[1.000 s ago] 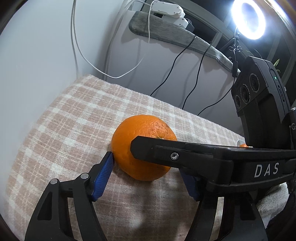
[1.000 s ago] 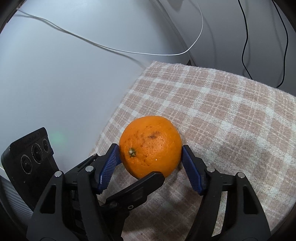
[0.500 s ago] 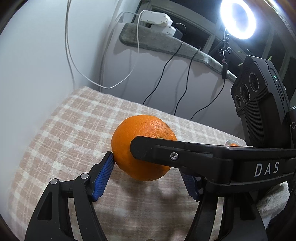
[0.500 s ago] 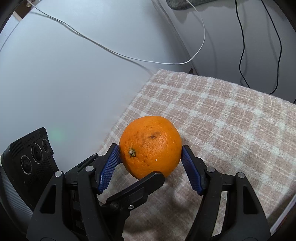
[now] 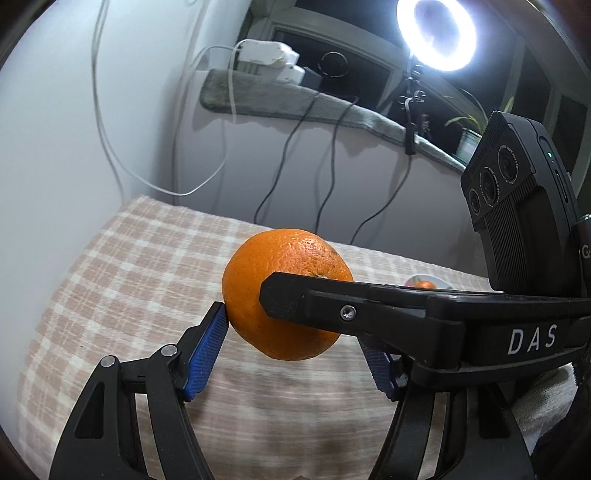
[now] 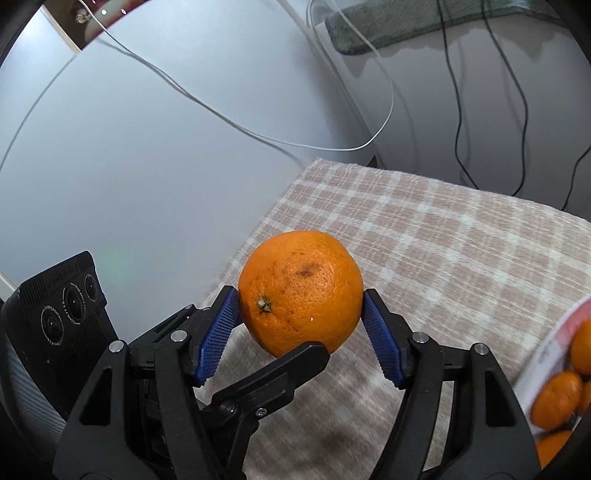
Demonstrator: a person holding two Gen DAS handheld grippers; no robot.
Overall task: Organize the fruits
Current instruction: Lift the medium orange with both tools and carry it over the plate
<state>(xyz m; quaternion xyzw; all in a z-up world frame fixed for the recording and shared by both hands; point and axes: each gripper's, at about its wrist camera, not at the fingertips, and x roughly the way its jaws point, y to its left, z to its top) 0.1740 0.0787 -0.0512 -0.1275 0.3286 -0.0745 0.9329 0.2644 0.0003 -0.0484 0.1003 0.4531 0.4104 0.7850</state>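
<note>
Both grippers are clamping one orange at once: the right gripper is pinching its sides, the left gripper is crossing it from another angle, one pad partly hidden. Fruit is hanging clear above the checked cloth. Carry step under way, by my reading. Farther right, a plate of mandarins is waiting; next move needs a matched swing and a gentle release there.

I'm looking into a home room: a checked blanket beneath a windowsill with potted plant, power strip and ring light.
</note>
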